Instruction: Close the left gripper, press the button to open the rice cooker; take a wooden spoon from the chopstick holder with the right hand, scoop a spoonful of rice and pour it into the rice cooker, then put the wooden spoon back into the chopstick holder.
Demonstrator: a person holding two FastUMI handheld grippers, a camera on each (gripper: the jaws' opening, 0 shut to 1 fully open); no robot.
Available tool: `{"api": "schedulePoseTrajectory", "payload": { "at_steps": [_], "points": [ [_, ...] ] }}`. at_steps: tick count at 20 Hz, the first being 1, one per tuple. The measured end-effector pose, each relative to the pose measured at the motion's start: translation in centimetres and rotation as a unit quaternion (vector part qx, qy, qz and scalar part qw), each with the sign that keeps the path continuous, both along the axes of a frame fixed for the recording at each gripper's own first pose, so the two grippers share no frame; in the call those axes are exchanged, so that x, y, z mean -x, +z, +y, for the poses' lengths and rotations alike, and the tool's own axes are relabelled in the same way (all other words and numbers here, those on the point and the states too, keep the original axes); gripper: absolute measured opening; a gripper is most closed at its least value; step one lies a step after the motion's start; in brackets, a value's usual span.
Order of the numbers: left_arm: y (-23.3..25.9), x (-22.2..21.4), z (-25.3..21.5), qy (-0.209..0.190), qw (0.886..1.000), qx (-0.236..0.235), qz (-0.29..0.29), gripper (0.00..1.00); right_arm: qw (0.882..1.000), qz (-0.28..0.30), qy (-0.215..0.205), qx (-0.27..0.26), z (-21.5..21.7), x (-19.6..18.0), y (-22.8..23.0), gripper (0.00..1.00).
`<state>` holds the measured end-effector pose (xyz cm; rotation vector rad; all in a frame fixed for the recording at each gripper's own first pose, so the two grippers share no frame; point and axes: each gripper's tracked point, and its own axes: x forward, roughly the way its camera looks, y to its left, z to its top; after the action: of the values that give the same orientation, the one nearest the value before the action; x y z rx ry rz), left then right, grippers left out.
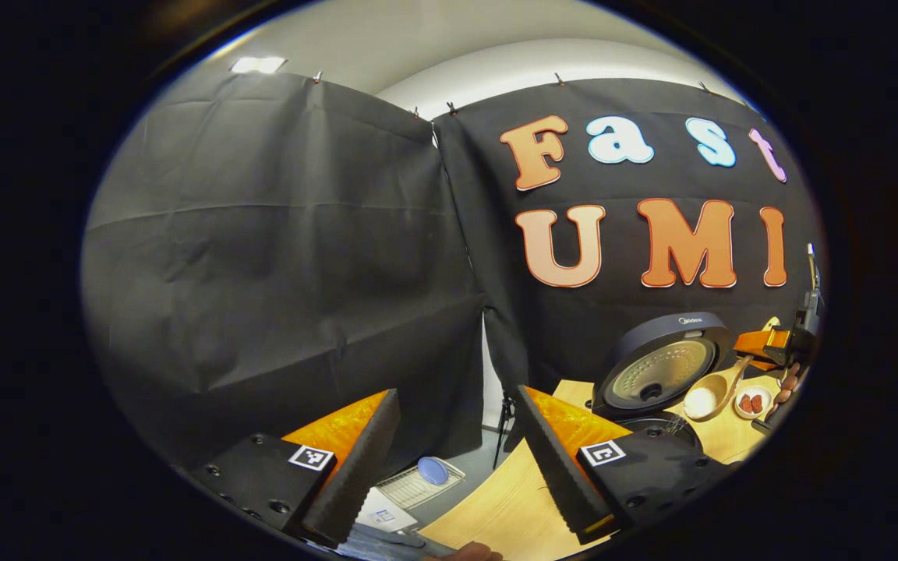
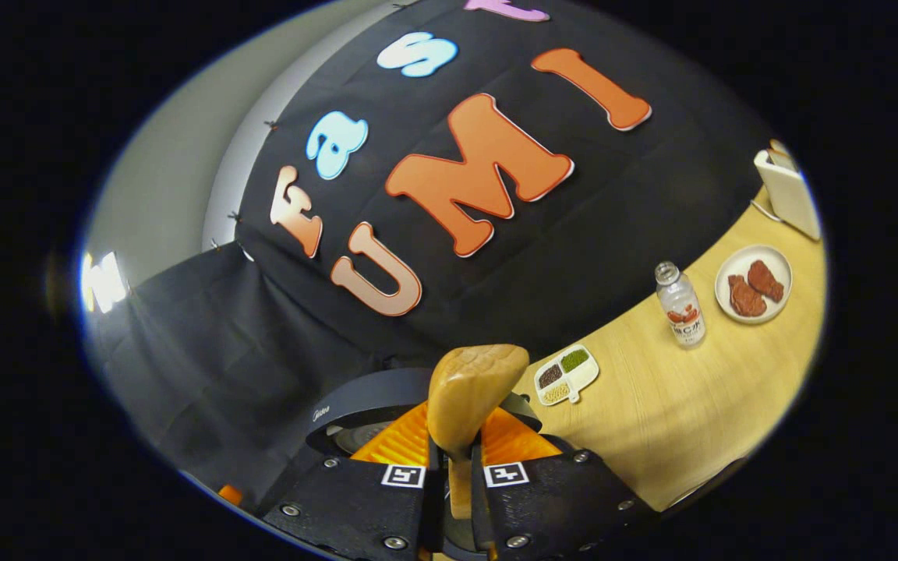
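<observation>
The rice cooker [image 1: 655, 366] stands on the wooden table [image 1: 511, 506] with its lid raised. The rim of its pot [image 1: 663, 427] is partly hidden behind my left gripper's finger. My left gripper [image 1: 457, 393] is open and holds nothing, off the table's left end. The wooden spoon [image 1: 710, 396], with something whitish in its bowl, hangs tilted just right of the lid, held by my right gripper [image 1: 768, 344]. In the right gripper view my right gripper [image 2: 458, 448] is shut on the handle of the spoon [image 2: 474, 389], above the cooker's lid [image 2: 363, 405].
A divided dish of grains [image 2: 568, 374], a small bottle [image 2: 679, 305], a plate of reddish pieces [image 2: 753, 284] and a white box [image 2: 788, 191] sit along the table's back. Below the table's left end lies a white tray with a blue oval [image 1: 433, 470].
</observation>
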<state>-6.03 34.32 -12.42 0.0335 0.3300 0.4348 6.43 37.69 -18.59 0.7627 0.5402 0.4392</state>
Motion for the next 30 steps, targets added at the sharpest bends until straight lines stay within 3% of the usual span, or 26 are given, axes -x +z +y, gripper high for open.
{"api": "schedulePoseTrajectory", "payload": {
  "at_steps": [11, 16, 25, 30],
  "points": [
    [-1.3, 1.3, 1.9, 0.011, 1.000, 0.020, 0.002, 0.99, 0.992, -0.087, 0.033, 0.080, 2.3, 1.4, 1.2, 0.12],
    [-2.3, 1.6, 2.4, 0.015, 0.999, 0.030, 0.008, 0.99, 0.981, -0.130, 0.050, 0.137, 3.2, 1.9, 0.9, 0.12],
    [-3.4, 2.0, 3.7, 0.026, 0.999, 0.036, 0.017, 0.99, 0.940, -0.234, 0.102, 0.226, 5.8, 3.0, 1.9, 0.10],
    [-3.5, 1.8, 3.2, 0.019, 0.999, 0.029, 0.019, 0.99, 0.908, -0.305, 0.129, 0.256, 6.7, 4.3, 3.7, 0.10]
  ]
}}
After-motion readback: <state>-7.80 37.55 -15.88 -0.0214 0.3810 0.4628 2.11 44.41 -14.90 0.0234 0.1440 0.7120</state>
